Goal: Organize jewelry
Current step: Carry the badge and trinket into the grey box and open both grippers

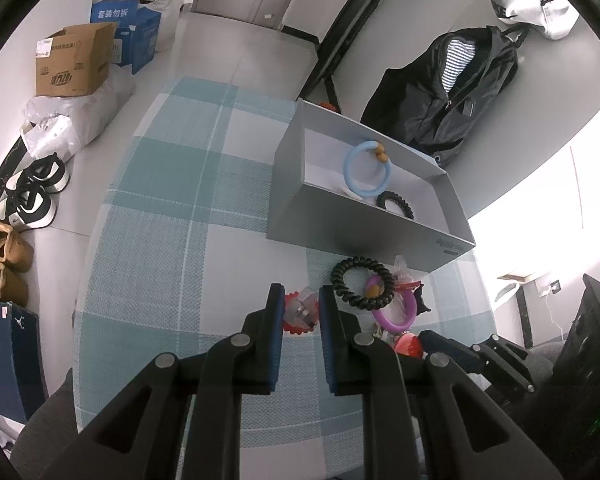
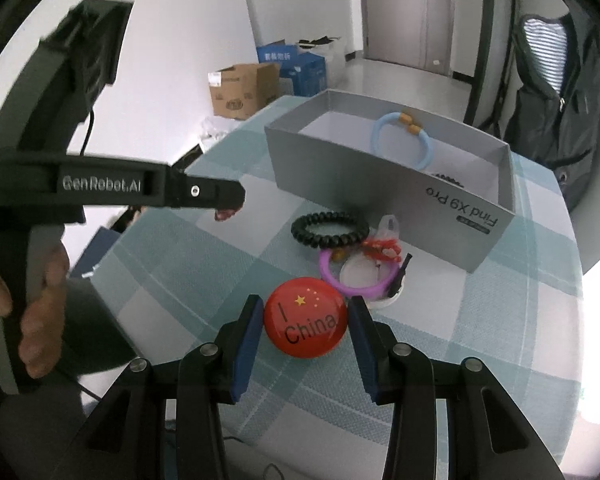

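Nearest the near edge of the table (image 2: 204, 280), the right gripper (image 2: 305, 326) has its jaws set either side of the red "I China" badge (image 2: 306, 328); the pads look to be touching its rim, so it seems gripped, though whether it is lifted off the checked cloth cannot be told. The left gripper (image 1: 300, 312), just to the left, has its fingers narrowed around a small red and clear trinket (image 1: 298, 314), apparently holding it above the cloth. A little farther in lies the unsorted heap: a black coil band (image 2: 330, 229), a purple ring (image 2: 358, 274) overlapping it, a red beaded piece (image 2: 382, 249) and some clear plastic bits, all just in front of the grey box (image 2: 340, 176). The box stands toward the far right corner, and inside it sit a light blue ring (image 1: 367, 170) and a second black coil band (image 1: 396, 204). By my reckoning two pieces are sorted, two are in hand, and at least three remain, so the task is roughly a third done.
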A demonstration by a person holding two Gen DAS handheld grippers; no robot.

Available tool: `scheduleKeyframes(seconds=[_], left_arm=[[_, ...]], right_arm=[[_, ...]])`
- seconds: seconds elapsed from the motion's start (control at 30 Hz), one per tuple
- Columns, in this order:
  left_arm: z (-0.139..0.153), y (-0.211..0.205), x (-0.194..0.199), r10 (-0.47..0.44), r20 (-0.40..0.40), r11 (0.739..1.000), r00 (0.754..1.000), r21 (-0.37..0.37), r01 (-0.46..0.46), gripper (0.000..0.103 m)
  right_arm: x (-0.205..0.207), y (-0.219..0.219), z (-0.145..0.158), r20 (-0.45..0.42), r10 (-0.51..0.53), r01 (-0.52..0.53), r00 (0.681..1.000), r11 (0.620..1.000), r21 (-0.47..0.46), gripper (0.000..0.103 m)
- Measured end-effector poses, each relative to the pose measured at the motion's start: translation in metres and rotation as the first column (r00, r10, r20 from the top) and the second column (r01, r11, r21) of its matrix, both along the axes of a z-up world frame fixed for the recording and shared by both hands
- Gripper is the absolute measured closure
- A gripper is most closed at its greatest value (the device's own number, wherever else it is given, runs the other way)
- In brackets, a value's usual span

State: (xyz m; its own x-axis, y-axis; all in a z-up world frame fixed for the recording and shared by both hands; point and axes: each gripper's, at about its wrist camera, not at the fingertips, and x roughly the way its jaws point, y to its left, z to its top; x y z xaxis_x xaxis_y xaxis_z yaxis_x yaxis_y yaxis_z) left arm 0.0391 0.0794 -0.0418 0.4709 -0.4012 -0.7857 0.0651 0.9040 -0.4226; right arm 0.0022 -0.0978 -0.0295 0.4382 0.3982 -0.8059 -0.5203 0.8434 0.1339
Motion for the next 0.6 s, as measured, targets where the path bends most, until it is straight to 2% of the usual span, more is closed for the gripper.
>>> scheduleKeyframes(seconds=[0.17,0.37,0.6], left_arm=[[0.003,0.001,-0.001,0.006,0.016,1.000,1.000,-0.003,-0.006,0.091],[0.015,0.001,-0.004,0.028,0.073,1.000,0.997,0.007,-0.029,0.091],[0.038,0.006,0.009,0.046,0.114,0.996,0.992,-0.076,-0.037,0.091]], right_arm=[[-0.002,-0.006,0.010,0.006,-0.017,0.017,1.000,0.998,0.063,0.061],[0.005,-0.016,0.026,0.008,-0.045,0.044,0.999,0.989,0.144,0.061],[0.026,-0.030,0.044,0.005,-0.092,0.089,0.996,0.975,0.203,0.061]])
